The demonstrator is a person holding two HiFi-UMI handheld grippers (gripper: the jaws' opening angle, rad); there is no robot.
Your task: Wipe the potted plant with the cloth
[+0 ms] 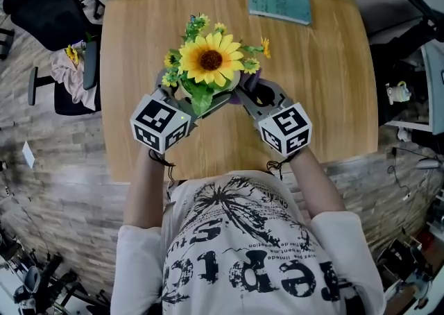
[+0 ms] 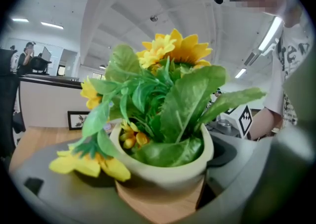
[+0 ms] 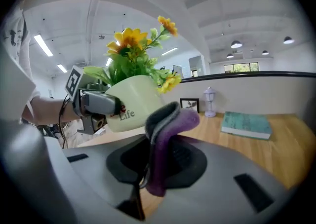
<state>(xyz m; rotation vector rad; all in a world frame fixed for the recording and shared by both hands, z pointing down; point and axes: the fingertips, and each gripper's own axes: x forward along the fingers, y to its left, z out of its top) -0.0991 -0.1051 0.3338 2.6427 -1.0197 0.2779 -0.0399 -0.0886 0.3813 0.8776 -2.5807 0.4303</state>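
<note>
Left hand-held gripper (image 1: 196, 104): we see it clamped on potted plant (image 1: 210, 60);
Right hand-held gripper (image 1: 248, 91): clamped on purple cloth (image 3: 165, 139)

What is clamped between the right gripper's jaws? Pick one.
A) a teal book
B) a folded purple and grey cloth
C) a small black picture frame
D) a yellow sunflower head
B: the right gripper view shows the folded purple and grey cloth pinched between the jaws of the right gripper, while the teal book and the small black picture frame sit farther off on the wooden table.
</note>
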